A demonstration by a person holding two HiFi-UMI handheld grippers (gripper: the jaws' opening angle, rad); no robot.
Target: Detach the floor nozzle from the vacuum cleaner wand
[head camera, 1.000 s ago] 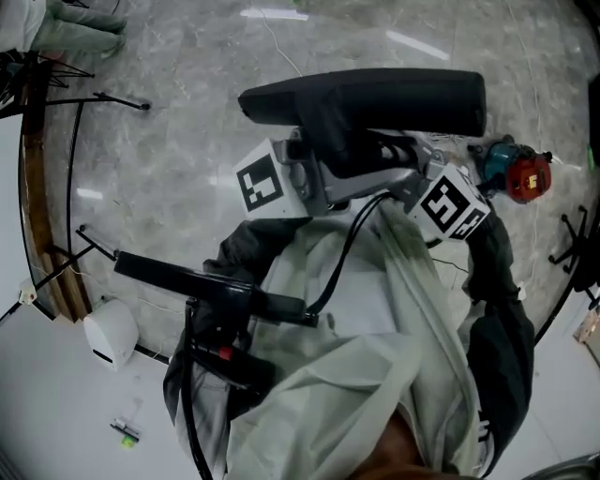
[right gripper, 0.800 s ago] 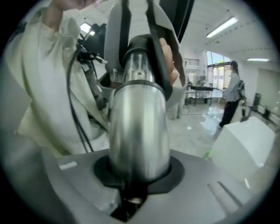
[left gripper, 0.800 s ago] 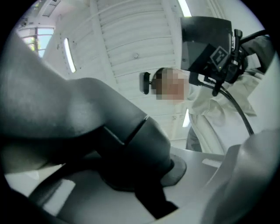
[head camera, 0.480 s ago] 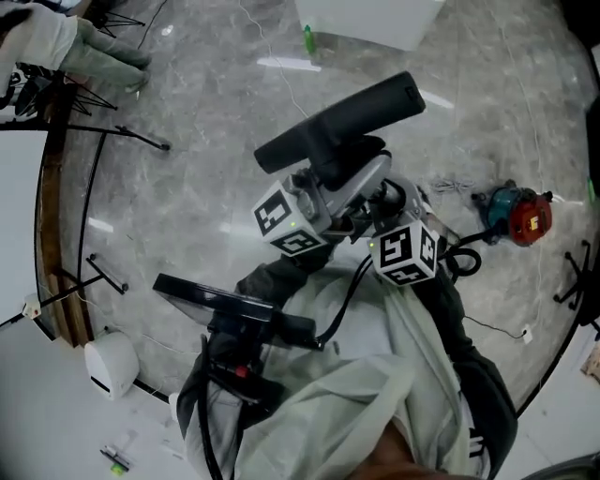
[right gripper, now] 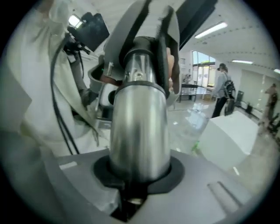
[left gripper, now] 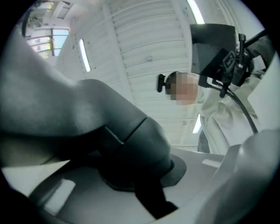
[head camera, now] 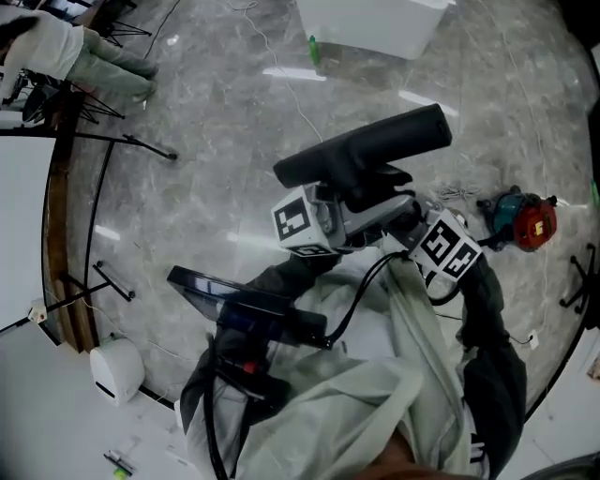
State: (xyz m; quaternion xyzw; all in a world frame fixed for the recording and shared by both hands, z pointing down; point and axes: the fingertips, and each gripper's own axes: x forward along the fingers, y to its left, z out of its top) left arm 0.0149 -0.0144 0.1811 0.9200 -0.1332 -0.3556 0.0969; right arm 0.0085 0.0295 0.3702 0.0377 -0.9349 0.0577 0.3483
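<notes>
Floor nozzle [head camera: 366,155] is held off the floor in front of the person, its long dark bar tilted so that its right end is higher in the head view. Left tool [left gripper: 144,188] is clenched on the nozzle's dark grey neck [left gripper: 127,148], which fills the gap between the two light grey jaws in the left gripper view. Right tool [right gripper: 131,188] is clenched on the silver wand [right gripper: 140,127]. The tube is seen rising straight out of the jaws, and its far end appears seated in the nozzle's dark socket [right gripper: 146,43], so the two parts are read as joined. In the head view the left marker cube [head camera: 305,222] is seen just below the nozzle, and the right marker cube [head camera: 448,246] is set lower and further right. A black unit with a red button [head camera: 246,323] is seen at lower left against the person's pale garment [head camera: 375,394]. A red and teal power tool [head camera: 520,220] is seen on the marble floor [head camera: 187,169] to the right, well apart from the nozzle. A white box [head camera: 370,23] is seen at the top, with a small green item [head camera: 312,47] just beside it.
</notes>
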